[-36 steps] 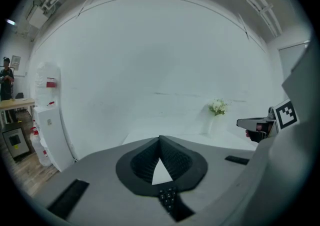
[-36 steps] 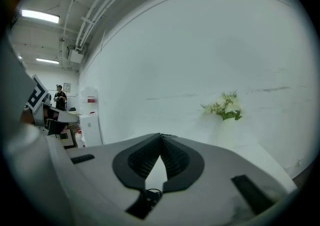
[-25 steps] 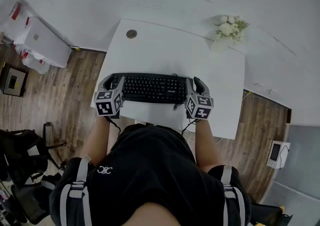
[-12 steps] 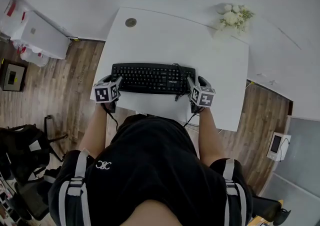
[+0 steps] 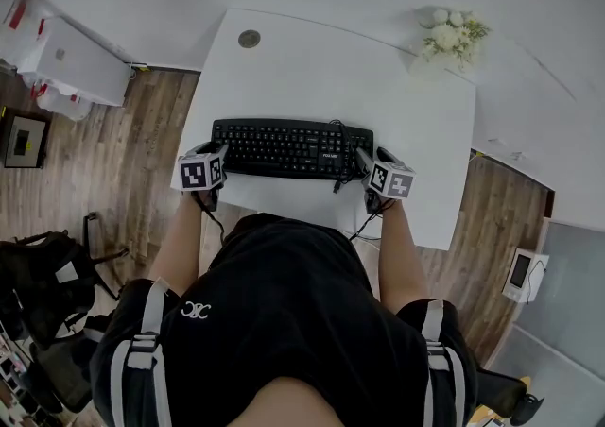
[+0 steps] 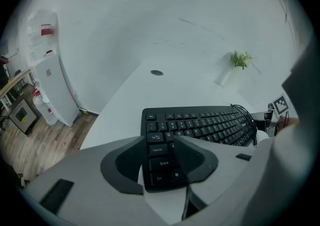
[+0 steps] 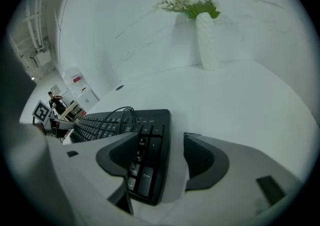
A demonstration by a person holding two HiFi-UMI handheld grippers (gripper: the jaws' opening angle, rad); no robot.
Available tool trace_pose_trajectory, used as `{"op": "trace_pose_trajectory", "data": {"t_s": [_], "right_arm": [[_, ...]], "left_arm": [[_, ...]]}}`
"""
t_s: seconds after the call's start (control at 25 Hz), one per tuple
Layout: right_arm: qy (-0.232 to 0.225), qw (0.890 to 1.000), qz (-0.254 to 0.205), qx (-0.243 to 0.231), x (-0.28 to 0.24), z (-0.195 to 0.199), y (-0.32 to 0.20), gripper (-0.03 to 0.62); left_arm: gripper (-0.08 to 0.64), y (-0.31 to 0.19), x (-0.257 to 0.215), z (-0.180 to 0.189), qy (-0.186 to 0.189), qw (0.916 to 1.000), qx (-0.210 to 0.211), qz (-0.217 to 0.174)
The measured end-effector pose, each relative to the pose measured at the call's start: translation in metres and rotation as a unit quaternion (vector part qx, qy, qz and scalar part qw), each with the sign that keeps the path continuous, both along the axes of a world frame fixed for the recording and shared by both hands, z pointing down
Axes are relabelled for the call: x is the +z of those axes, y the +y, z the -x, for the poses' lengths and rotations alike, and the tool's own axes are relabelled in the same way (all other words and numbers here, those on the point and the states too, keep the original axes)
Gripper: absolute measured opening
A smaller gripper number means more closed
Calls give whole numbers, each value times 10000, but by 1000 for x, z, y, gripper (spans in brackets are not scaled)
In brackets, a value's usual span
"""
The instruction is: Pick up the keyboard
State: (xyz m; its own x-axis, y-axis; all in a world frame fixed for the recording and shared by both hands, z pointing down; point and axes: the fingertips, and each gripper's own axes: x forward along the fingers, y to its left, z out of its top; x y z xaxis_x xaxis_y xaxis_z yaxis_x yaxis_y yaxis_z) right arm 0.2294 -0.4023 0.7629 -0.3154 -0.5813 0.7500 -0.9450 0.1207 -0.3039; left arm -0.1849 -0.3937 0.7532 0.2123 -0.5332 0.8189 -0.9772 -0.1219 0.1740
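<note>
Head view: keyboard [image 5: 284, 148] flat on table [image 5: 416, 123], mid frame. Left gripper [image 5: 201, 173] at its left end, right gripper [image 5: 386, 179] at its right end.

Left gripper view: 2 jaws spread wide, keyboard's Ctrl/Shift corner between them at lower center, nothing clamped.

Right gripper view: jaws wide apart, numpad end between them, bare table showing between keyboard and right jaw. Vase [image 7: 207, 40] top center.

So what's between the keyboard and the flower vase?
Nothing. It is bare white tabletop from the keyboard to the flower vase, clear in both the head view and the right gripper view.
</note>
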Motion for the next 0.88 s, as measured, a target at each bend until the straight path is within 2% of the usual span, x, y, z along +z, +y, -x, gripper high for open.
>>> {"op": "trace_pose_trajectory", "data": {"t_s": [0.36, 0.48, 0.6, 0.76, 0.88], "right_arm": [[55, 9999, 21, -158, 1, 2, -3, 298], [50, 9998, 48, -161, 2, 1, -4, 298], [9, 9998, 78, -198, 3, 3, -4, 296], [-318, 9989, 199, -275, 3, 13, -3, 204], [-486, 9983, 245, -214, 0, 14, -3, 199]], "left_arm": [[242, -7, 2, 7, -487, 9985, 235, 26], [243, -10, 7, 6, -230, 9993, 255, 142], [219, -8, 12, 4, 259, 9990, 239, 257], [220, -7, 17, 5, 980, 9940, 134, 462], [218, -7, 18, 4, 1068, 9923, 263, 566]]}}
